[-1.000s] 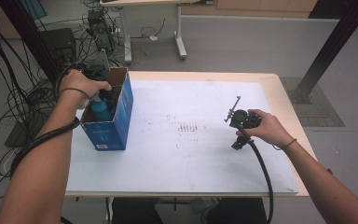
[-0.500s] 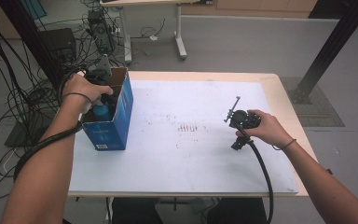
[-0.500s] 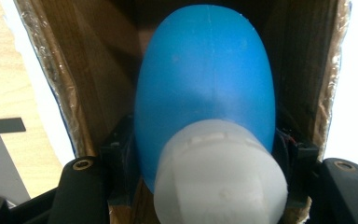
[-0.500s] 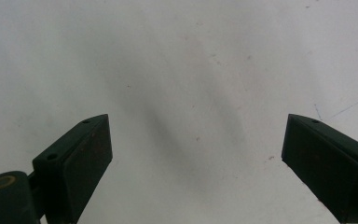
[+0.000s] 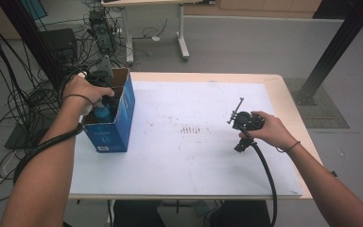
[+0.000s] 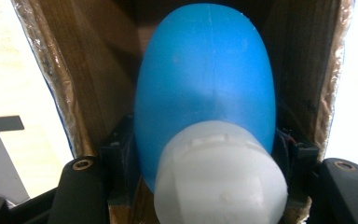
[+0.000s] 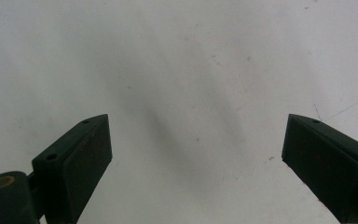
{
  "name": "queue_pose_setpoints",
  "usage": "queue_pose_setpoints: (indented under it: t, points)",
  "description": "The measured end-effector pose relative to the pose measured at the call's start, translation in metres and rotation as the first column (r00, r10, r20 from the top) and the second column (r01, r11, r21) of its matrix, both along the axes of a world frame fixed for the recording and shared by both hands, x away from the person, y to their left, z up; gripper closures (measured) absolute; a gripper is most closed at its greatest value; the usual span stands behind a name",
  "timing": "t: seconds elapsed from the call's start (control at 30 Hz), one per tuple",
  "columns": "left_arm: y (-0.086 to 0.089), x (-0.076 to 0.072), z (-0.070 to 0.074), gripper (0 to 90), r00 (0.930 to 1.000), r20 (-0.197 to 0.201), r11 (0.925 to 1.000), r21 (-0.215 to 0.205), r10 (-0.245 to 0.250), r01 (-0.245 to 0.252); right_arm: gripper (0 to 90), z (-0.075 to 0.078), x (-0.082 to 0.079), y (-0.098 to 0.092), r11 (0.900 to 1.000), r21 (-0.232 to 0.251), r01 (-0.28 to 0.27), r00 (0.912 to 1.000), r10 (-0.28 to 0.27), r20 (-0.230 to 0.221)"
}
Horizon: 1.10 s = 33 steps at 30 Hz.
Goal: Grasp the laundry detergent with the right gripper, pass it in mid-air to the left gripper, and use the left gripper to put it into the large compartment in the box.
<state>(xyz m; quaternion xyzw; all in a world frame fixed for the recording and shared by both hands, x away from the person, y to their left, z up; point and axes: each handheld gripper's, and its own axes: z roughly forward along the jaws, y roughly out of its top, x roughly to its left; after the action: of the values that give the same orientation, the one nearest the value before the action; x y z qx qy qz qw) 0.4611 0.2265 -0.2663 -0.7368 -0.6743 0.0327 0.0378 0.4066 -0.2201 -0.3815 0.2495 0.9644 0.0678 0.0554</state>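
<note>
The left gripper [image 6: 205, 186] was clenched on a blue plastic bottle with a white screw cap [image 6: 205, 93], a black jaw pressed against each side of its body just below the cap. The bottle was held upright inside an open-topped blue cardboard box with a brown inner lining [image 5: 118, 113], which stood at the left edge of the white-covered table [image 5: 194, 175], near its far left corner. By the look of it, the bottle had been gripped but not yet brought clear of the box, so lifting it out and setting it down was judged to be left. The box walls [image 6: 74, 84] were seen close on either side of the bottle and could be caught on the way up. The right gripper [image 5: 238, 109] was held released, jaws wide apart with nothing between them, over bare tabletop towards the right edge. Beyond the table, tangled black cables [image 5: 23, 94] and a second desk's legs [image 5: 182, 33] were seen on the grey floor.
</note>
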Motion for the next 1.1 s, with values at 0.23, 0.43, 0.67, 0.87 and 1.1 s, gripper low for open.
queue_pose_setpoints:
  t: [0.23,0.43,0.67,0.87,1.1]
  points:
    - [-0.0001,0.0002,-0.0002,37.5,1.0000,0.000,1.0000,0.000,0.001,-0.001,7.9,-0.0003,0.0002,-0.0002,1.000,0.002,-0.001,1.0000,0.001,0.000]
    - [0.0001,0.0007,-0.0004,37.5,1.0000,-0.002,1.0000,-0.001,0.003,-0.003,7.9,-0.0002,0.0005,-0.0010,1.000,0.003,0.004,1.0000,-0.004,-0.002]
    - [-0.0001,0.0010,-0.0003,37.5,1.0000,-0.004,1.0000,-0.001,0.002,-0.002,7.8,-0.0009,0.0007,-0.0010,1.000,0.009,0.006,1.0000,-0.006,-0.004]
    - [0.0000,0.0012,-0.0003,37.5,1.0000,-0.007,1.0000,-0.002,0.002,-0.002,7.7,-0.0014,0.0007,-0.0010,1.000,0.012,0.006,1.0000,-0.005,-0.005]
    - [0.0001,0.0006,-0.0003,37.5,1.0000,-0.006,1.0000,-0.002,0.003,-0.003,7.8,-0.0008,0.0009,-0.0021,1.000,0.008,0.003,1.0000,-0.003,-0.001]
